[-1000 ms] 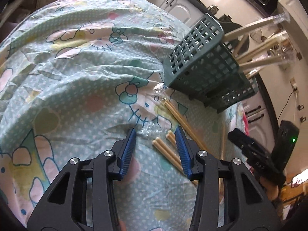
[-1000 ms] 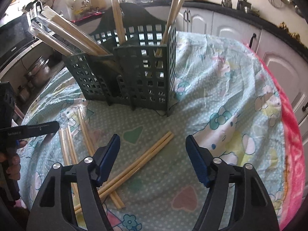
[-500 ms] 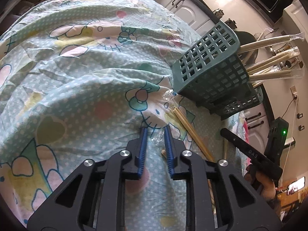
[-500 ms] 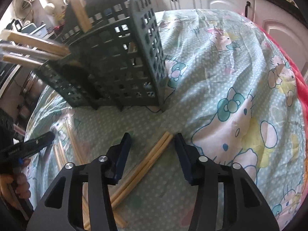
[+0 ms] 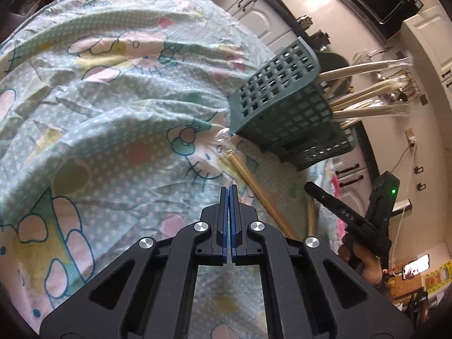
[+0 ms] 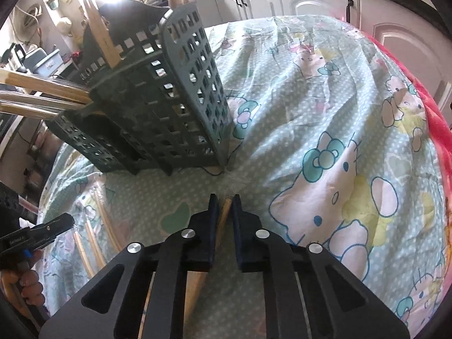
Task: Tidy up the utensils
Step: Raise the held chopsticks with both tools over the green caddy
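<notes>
Pale mint-green cotton tablecloth [image 5: 118, 118] fills the frame, dotted all over with tiny white spots and printed with white cartoon cats wearing teal bows, plus pink, yellow and green hearts. Centre right of the left wrist view, a dark grey-green plastic lattice utensil basket [image 5: 282, 107] shows square holes in a grid. Out of it poke pale beige wooden chopsticks in clear glossy sleeves [image 5: 364, 67]. Below the basket, honey-tan bare wooden chopsticks [image 5: 254, 180] lie across the print. Matte black left gripper [image 5: 229, 190], blue pads, silver rivets. In the right wrist view, far right edge, a hot pink-red fleece blanket [image 6: 429, 107]; top, white panelled cabinet doors with black handles [image 6: 282, 0].
</notes>
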